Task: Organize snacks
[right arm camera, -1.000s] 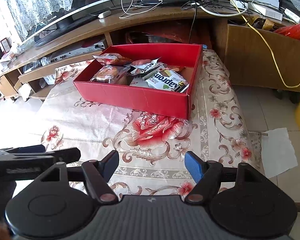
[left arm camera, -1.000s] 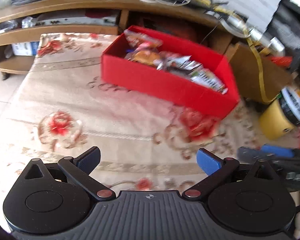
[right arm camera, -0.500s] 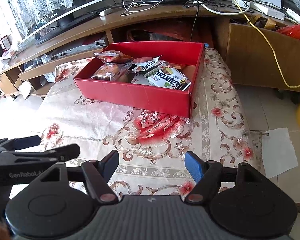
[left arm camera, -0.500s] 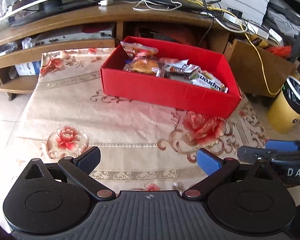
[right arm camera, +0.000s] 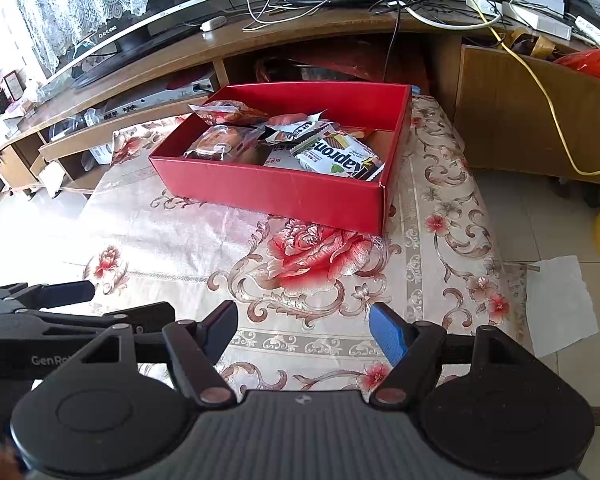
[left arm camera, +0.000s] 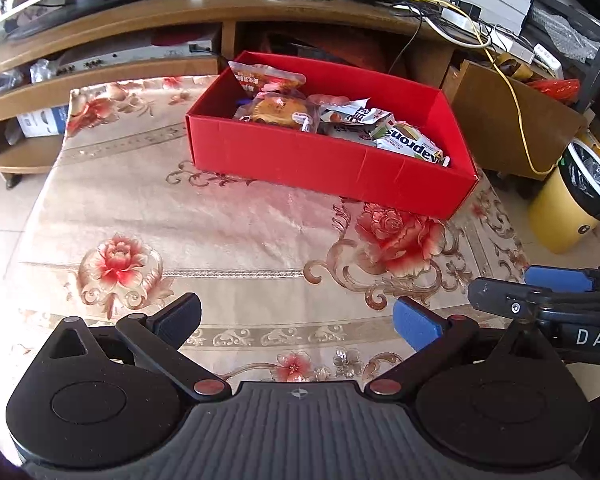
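A red box stands at the far side of the flowered tablecloth; it also shows in the right wrist view. Several snack packs lie in it: a bun in clear wrap, a red-printed bag and a white-green wafer pack, which the right wrist view shows too. My left gripper is open and empty, well short of the box. My right gripper is open and empty beside it, over the cloth's near edge.
A wooden TV cabinet with cables runs behind the table. A yellow bin stands on the floor at the right. A wooden side cabinet and a sheet of paper lie right of the table.
The left gripper has swung and steadied, so the box now sits more level and centred in its view. The right gripper has barely moved. Both stay open.
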Demonstrator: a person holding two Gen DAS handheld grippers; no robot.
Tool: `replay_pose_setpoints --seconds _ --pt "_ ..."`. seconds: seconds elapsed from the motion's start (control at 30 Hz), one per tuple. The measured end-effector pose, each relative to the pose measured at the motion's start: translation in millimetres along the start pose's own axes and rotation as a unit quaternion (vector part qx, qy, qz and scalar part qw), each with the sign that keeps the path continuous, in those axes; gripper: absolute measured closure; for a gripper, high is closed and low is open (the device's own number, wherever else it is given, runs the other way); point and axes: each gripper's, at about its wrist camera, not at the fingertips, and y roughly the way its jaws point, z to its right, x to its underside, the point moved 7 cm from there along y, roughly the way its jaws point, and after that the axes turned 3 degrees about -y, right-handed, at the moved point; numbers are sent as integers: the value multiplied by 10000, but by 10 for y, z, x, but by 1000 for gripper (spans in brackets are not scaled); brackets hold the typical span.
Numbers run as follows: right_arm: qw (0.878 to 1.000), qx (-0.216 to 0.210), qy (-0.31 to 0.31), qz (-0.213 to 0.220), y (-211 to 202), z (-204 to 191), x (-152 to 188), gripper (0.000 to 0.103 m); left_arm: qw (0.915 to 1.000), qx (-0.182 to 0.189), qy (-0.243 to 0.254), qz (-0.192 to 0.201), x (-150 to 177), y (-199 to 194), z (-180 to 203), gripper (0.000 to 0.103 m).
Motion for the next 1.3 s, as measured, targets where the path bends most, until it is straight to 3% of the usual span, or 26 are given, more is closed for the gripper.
replay_pose_setpoints --seconds 0.5,0.63,0.83,0.93,1.13,1.3 --pt "10000 5 20 17 0 14 -8 32 9990 -289 137 316 -69 -98 -10 0" --pt "10000 -5 23 36 -9 12 -14 32 9997 -25 -74 217 -75 -83 -30 0" --pt "10000 18 33 46 -14 25 -19 32 9995 -23 47 315 -81 -128 15 0" --pt "10000 88 -23 14 5 23 -8 32 9985 403 -36 365 -72 -171 82 1" --pt "9999 135 -7 -13 21 48 -6 32 9992 331 19 220 -63 -100 94 0" --pt "9999 118 0 0 22 38 -12 32 9988 306 116 355 -67 -124 92 0"
